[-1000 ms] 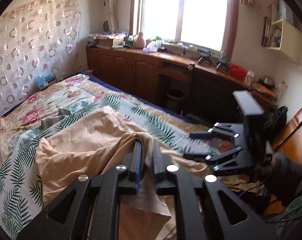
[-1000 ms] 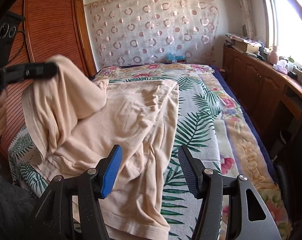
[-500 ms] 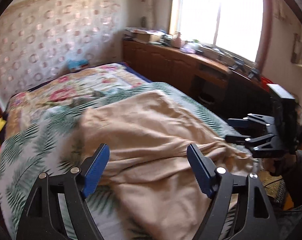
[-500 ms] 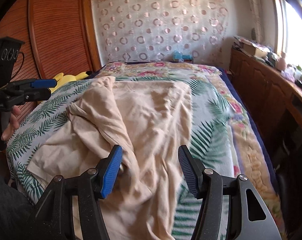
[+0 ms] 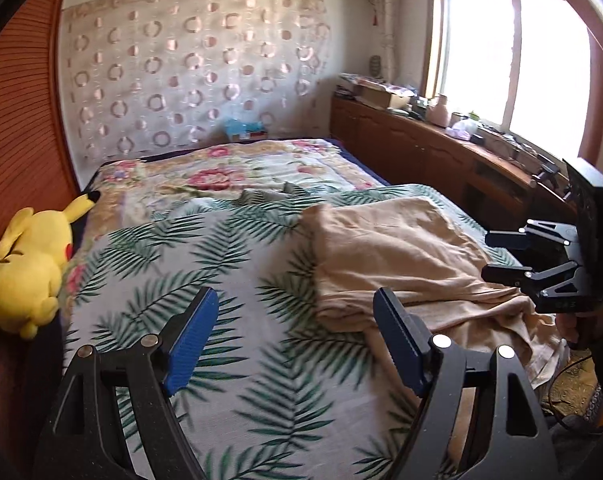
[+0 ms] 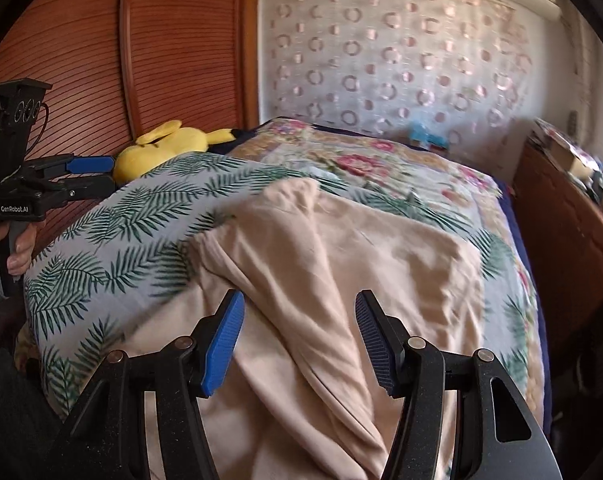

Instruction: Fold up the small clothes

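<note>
Beneath the right gripper's (image 6: 299, 338) spread jaws lies the beige garment (image 6: 341, 264).

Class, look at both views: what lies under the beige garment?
The beige garment lies on the palm-leaf sheet. Whatever is beneath its folds, including the sheet there, is covered.

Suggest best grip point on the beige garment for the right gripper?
Probably the raised fold ridge of the garment just ahead of the right gripper. Come straight forward and down: its open jaws already straddle that ridge, which stands proud of the bed.
</note>
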A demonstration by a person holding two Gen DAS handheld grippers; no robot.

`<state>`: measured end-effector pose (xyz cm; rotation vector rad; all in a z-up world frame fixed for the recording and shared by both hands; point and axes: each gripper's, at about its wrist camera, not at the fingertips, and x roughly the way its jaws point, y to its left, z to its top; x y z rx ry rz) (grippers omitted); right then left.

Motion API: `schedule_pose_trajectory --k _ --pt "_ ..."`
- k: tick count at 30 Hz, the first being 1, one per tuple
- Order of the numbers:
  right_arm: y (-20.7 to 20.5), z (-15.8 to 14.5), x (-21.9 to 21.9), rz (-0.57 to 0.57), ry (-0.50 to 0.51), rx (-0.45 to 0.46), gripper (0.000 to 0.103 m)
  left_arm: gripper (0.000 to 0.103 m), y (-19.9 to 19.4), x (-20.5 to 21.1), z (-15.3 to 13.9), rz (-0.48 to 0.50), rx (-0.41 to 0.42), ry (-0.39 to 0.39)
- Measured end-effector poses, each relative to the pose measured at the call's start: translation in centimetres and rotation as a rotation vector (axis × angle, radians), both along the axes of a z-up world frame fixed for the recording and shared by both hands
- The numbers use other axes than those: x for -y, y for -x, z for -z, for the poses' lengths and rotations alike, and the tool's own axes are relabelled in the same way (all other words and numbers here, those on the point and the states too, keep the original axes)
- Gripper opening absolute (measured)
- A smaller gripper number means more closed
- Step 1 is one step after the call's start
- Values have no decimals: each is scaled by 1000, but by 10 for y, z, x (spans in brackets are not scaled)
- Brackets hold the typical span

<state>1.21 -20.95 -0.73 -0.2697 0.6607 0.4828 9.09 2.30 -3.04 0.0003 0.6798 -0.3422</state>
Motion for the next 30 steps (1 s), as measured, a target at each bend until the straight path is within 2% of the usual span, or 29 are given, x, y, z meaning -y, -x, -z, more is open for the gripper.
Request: schedule_pose_trajectory --k 6,16,24,30 --pt "-20 5 -22 -61 22 -18 60 80 4 -20 8 -38 0 8" --pt "-60 11 -43 -140 33 -119 60 80 7 -36 16 -68 -2 7" --pt "-100 34 -71 -221 137 -232 60 80 7 -38 28 -73 -24 15" --pt "-121 53 -85 -237 237 -255 60 80 10 -37 34 -72 -38 17"
